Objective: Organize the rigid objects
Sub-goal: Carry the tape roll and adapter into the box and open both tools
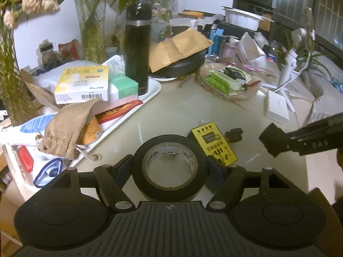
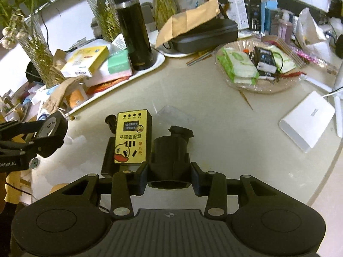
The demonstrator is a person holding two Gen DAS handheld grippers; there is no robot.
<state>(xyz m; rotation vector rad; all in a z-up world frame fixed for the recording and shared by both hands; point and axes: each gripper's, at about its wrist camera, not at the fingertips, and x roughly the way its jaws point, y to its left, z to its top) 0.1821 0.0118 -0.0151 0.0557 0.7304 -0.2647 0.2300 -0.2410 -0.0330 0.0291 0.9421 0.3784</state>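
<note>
My left gripper (image 1: 171, 167) is shut on a roll of black tape (image 1: 169, 143), with a finger on each side of it and the roll clear of the table. The roll (image 2: 51, 128) also shows at the left edge of the right wrist view. My right gripper (image 2: 169, 175) is shut on a black cylindrical part (image 2: 171, 150) with a ribbed cap at its far end. A yellow adapter box with a duck drawing (image 2: 130, 137) lies flat on the table just left of that part, and it (image 1: 214, 142) sits right behind the tape in the left wrist view.
A white tray (image 2: 159, 61) at the back left holds a black flask (image 2: 134, 32), boxes and a cloth pouch (image 1: 68, 124). A glass dish (image 2: 263, 86) with green packets stands at the back right, a white box (image 2: 306, 120) to its right. Glass vases (image 2: 36, 49) line the left.
</note>
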